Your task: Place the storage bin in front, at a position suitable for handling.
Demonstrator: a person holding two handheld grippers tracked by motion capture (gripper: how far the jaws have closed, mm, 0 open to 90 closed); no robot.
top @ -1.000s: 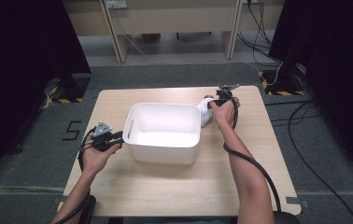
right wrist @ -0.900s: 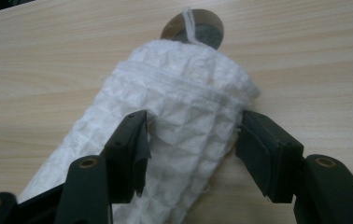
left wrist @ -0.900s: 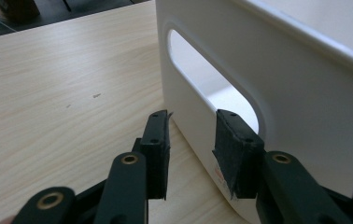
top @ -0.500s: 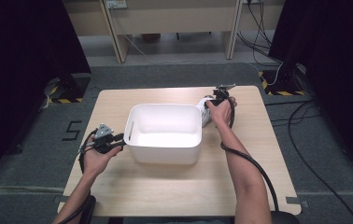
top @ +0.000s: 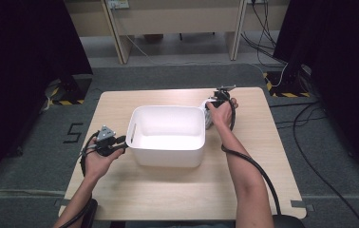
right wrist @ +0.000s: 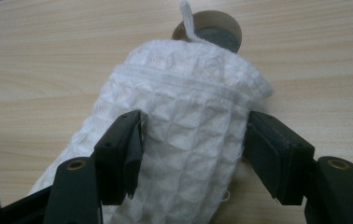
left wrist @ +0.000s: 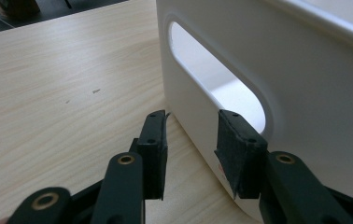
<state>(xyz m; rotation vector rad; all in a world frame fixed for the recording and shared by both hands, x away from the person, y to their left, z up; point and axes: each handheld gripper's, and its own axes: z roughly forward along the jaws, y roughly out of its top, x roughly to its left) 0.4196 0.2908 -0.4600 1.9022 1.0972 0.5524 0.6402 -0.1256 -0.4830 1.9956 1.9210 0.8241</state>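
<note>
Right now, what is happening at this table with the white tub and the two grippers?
A person works at a wooden table with a gripper in each hand. The right gripper has its jaws around a rolled white waffle-weave cloth lying beside the far right corner of the white plastic tub; whether the pads already press on it is unclear. A round grey object lies just past the cloth. The left gripper is open at the tub's left wall, its jaws just below the handle cutout.

A black "5" [top: 73, 133] is marked on the grey floor [top: 35, 161].
</note>
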